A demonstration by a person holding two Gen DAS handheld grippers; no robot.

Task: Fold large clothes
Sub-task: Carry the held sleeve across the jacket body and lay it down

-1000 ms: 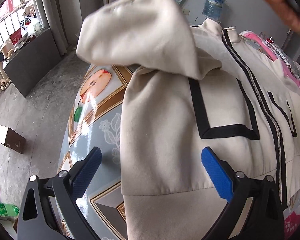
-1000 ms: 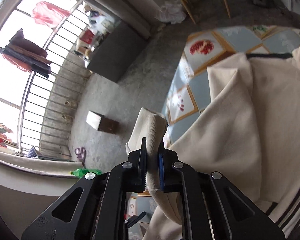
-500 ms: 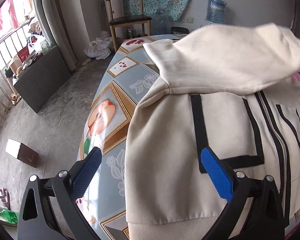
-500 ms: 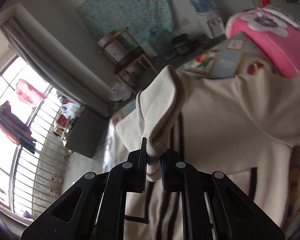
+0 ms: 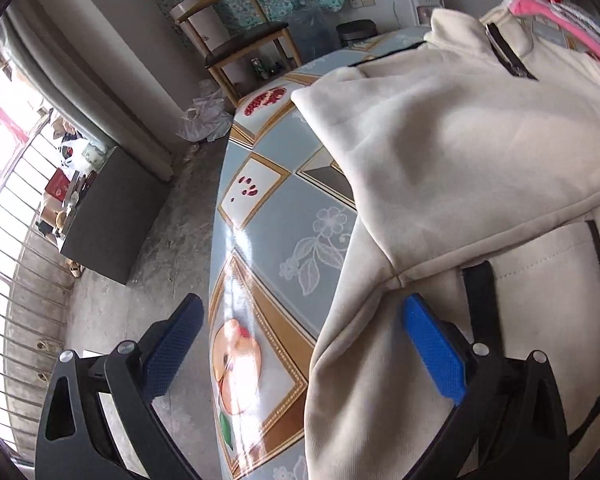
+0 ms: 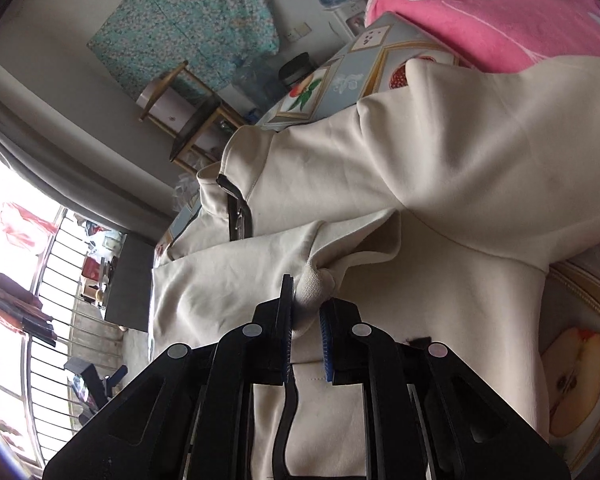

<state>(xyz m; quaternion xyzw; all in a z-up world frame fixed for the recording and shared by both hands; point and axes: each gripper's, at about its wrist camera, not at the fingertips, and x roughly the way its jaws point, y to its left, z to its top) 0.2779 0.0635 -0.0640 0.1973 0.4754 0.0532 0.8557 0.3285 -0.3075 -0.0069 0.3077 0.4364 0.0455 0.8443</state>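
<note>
A cream zip-up jacket with black trim lies front-up on a table covered with a blue fruit-pattern cloth. Its left sleeve is folded across the chest. My left gripper is open and empty, hovering over the jacket's left side edge. In the right wrist view, my right gripper has its jaws a little apart around the ribbed cuff of that sleeve, low over the jacket's body. The collar and zipper top lie beyond it.
A pink flowered blanket lies on the table past the jacket. A wooden chair stands beyond the table's far end. A dark cabinet and a railed window are on the left, across bare concrete floor.
My right gripper has carried the sleeve cuff across the jacket and lowered it onto the chest, and its jaws have loosened. My left gripper has moved up along the jacket's side.
</note>
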